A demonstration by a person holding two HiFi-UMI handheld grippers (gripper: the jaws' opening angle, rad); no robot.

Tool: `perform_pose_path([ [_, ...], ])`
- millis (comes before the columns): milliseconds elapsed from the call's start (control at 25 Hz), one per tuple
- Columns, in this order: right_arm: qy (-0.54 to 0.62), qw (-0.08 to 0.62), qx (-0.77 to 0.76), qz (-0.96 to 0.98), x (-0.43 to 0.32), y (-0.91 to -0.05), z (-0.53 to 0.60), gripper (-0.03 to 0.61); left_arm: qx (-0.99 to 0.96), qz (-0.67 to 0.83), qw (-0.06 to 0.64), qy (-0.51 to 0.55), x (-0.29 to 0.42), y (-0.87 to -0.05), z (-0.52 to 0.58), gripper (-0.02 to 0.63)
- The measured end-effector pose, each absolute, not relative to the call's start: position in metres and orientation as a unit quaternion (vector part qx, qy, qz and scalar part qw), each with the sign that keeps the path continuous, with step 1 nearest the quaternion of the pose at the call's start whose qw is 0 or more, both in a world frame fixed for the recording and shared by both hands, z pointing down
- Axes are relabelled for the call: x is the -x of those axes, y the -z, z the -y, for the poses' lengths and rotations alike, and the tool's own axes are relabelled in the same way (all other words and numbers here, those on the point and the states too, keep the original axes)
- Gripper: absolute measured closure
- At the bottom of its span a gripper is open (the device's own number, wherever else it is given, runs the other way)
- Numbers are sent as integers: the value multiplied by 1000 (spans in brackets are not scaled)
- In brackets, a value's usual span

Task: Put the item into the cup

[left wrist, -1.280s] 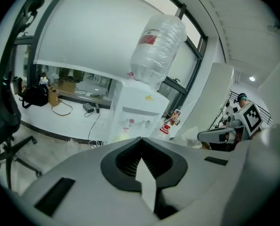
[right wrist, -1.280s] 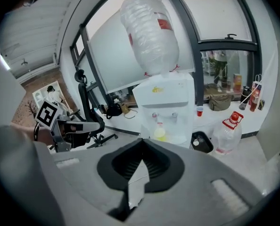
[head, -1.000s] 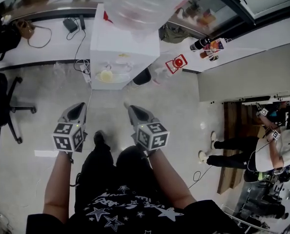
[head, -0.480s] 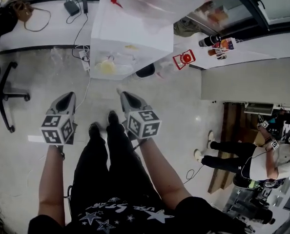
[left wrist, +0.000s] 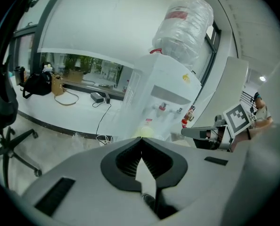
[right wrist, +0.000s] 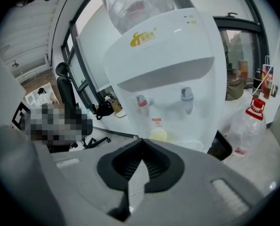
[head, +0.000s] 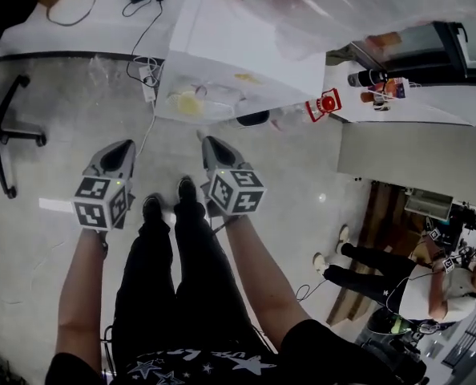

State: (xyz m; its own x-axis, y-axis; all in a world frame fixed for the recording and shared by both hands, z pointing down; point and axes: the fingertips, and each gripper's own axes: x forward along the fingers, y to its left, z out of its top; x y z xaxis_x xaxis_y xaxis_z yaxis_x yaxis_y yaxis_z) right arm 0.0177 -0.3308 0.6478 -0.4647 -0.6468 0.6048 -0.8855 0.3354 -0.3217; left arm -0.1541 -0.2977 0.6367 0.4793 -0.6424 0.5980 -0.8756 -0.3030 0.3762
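Observation:
A round pale yellow item [head: 188, 103] sits on the drip tray of a white water dispenser [head: 246, 46]. It shows as the yellow item [left wrist: 144, 132] just past the left jaw tips and as the yellow item [right wrist: 158, 135] below the two taps. I cannot tell whether it is a cup. My left gripper [head: 124, 147] and right gripper [head: 208, 143] hang side by side above the floor, short of the dispenser. The left gripper [left wrist: 141, 139] and the right gripper [right wrist: 141, 140] are both shut with nothing between the jaws.
A large water bottle [left wrist: 187, 20] tops the dispenser. A black bin [right wrist: 222, 147] and a red-capped plastic bottle [right wrist: 253, 121] stand to its right. A wheeled chair [head: 6, 127] is at the left. Cables [head: 146, 70] lie by the wall. Another person [head: 398, 275] is at the right.
The person has stepped toward the dispenser, which now looms nearer and larger. Both grippers stay shut and level, a little closer to its front.

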Motion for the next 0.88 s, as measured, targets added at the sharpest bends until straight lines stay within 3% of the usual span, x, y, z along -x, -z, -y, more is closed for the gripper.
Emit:
perform_pose_path([
  [880, -371, 100, -502, 775, -2, -713, 406, 577, -789, 462, 354, -198, 151, -692, 326, 609],
])
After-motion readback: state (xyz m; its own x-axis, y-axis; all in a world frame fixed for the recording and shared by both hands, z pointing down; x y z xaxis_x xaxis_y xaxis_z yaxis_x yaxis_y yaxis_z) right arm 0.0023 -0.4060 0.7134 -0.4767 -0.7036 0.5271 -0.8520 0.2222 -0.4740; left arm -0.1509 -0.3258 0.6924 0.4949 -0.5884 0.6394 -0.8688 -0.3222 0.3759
